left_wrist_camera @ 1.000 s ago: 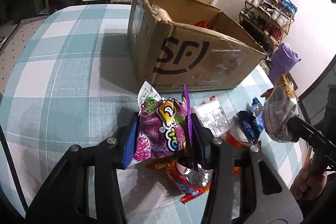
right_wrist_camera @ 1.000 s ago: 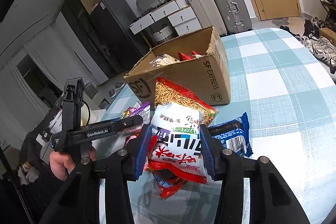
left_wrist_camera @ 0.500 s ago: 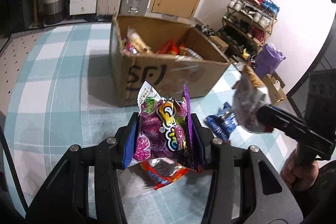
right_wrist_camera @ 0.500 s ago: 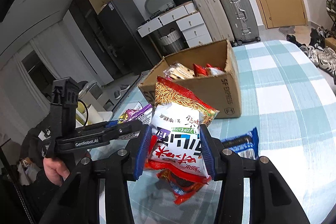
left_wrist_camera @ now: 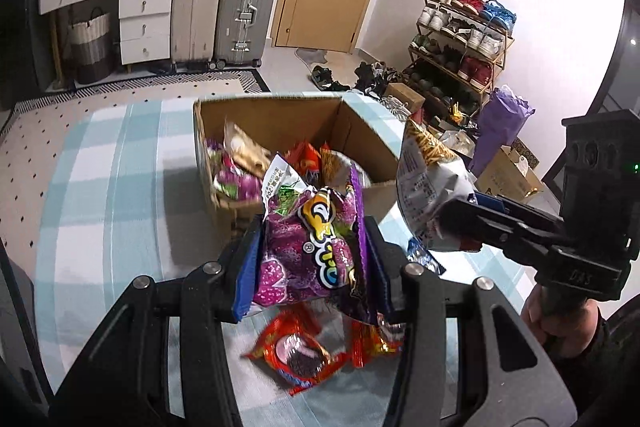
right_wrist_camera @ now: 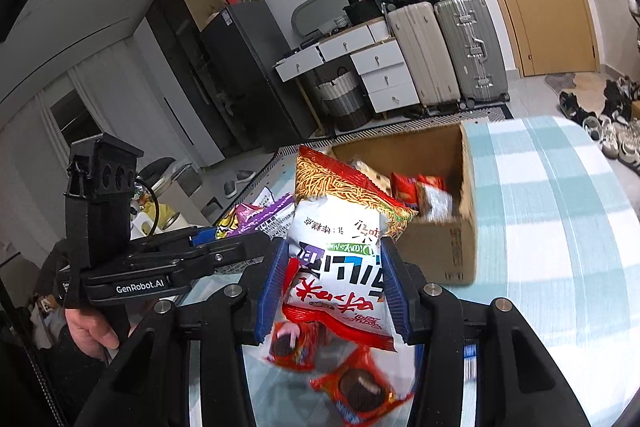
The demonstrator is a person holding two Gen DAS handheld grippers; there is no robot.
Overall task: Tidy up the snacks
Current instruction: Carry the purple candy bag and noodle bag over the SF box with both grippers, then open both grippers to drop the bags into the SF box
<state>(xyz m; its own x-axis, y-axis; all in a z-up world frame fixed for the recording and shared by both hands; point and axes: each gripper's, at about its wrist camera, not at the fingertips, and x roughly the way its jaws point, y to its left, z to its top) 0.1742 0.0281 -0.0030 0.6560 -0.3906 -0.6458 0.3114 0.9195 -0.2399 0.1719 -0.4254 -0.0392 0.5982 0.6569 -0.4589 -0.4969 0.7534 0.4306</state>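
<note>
Bulging purple snack bag [left_wrist_camera: 310,255], glossy, crinkled

Ahead of me on the counter [left_wrist_camera: 100,187]: open cardboard box [left_wrist_camera: 360,143], snack packs inside. Before the box, loose cookie packs [left_wrist_camera: 298,351] on the counter. Behind the counter: suitcases [left_wrist_camera: 244,15] beside a drawer unit [left_wrist_camera: 144,23]; shoe rack [left_wrist_camera: 460,39] to the right.

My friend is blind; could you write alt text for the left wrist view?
The left gripper grips a purple snack bag above a checked tablecloth. Beyond it stands an open cardboard box of snacks; at right, the right gripper holds a white noodle-snack bag.
</note>
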